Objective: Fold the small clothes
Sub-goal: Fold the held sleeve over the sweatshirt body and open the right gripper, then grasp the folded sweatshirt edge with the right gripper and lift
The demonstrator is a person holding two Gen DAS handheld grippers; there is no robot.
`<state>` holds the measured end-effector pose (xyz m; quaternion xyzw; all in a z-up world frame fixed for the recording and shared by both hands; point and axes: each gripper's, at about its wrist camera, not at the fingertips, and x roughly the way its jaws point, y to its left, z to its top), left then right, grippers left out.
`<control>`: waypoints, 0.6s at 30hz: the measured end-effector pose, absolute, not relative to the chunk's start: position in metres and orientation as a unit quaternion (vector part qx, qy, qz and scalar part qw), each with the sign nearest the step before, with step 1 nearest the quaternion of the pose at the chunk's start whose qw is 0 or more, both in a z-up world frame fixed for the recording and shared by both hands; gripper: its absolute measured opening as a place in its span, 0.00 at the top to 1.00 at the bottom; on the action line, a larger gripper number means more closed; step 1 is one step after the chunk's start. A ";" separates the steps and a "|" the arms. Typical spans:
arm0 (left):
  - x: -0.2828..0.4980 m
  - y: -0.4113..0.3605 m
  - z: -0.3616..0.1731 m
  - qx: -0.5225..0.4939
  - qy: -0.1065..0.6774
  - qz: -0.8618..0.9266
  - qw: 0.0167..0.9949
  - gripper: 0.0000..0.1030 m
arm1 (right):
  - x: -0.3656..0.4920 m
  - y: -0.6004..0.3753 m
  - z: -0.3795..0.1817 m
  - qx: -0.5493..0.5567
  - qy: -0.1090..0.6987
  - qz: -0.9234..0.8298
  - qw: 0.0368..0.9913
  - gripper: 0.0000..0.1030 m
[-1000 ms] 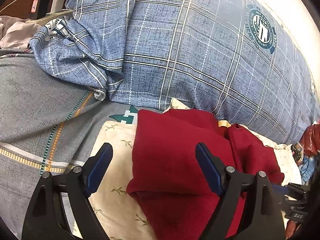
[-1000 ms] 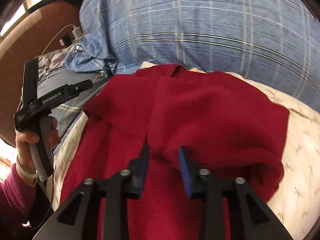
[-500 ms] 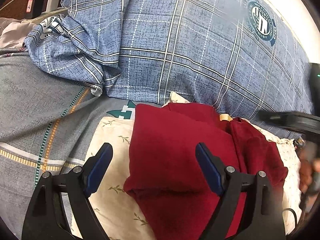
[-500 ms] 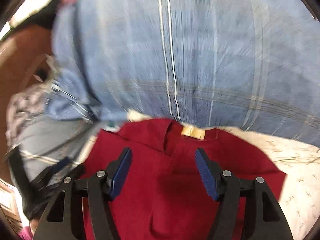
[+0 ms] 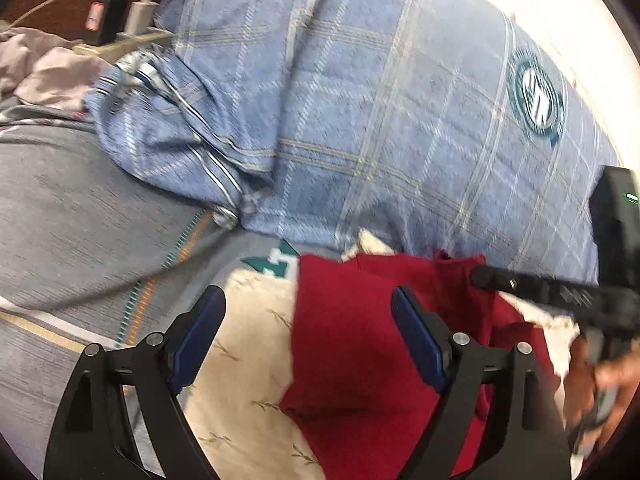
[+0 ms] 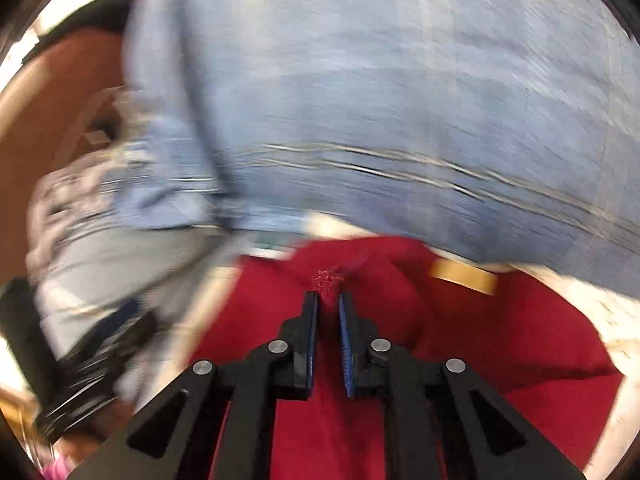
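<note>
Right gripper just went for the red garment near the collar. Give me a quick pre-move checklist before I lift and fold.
1. Right gripper shut on the red garment: ok, a tuft of red fabric is pinched between the pads.
2. How many layers are caught: cannot tell, the right wrist view is blurred.
3. Left gripper free and open: ok, wide apart above the garment's left edge, holding nothing.
4. Garment lies on the cream floral cloth: ok.
5. Blue plaid pillow clear of the fold path: not ok, it sits right against the garment's far edge.
</note>
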<state>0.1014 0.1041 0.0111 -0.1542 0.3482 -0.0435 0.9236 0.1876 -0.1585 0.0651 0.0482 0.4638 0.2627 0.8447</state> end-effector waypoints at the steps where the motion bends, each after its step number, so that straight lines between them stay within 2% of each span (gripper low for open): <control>1: 0.100 0.109 0.012 -0.159 0.344 -0.036 0.925 0.17 | 0.180 -0.145 0.069 0.044 0.459 0.286 0.840 0.87; 3: 0.098 0.118 0.010 -0.172 0.342 -0.032 0.923 0.17 | 0.174 -0.127 0.064 0.047 0.467 0.325 0.821 0.76; 4: 0.098 0.122 0.009 -0.181 0.346 -0.030 0.920 0.17 | 0.170 -0.124 0.058 0.057 0.478 0.339 0.808 0.62; 5: 0.099 0.124 0.006 -0.191 0.351 -0.030 0.916 0.17 | 0.165 -0.128 0.054 0.068 0.486 0.342 0.801 0.58; 9: 0.103 0.119 0.000 -0.215 0.369 -0.054 0.903 0.17 | 0.135 -0.187 0.060 0.061 0.465 0.287 0.835 0.55; 13: 0.103 0.099 -0.002 -0.179 0.368 -0.058 0.911 0.17 | 0.111 -0.285 0.076 0.037 0.423 0.149 0.893 0.34; 14: 0.103 0.093 -0.003 -0.169 0.369 -0.060 0.912 0.17 | 0.107 -0.310 0.076 0.036 0.417 0.107 0.902 0.31; 18: 0.109 0.068 -0.017 -0.127 0.388 -0.066 0.911 0.17 | 0.109 -0.373 0.054 0.092 0.458 0.033 0.884 0.31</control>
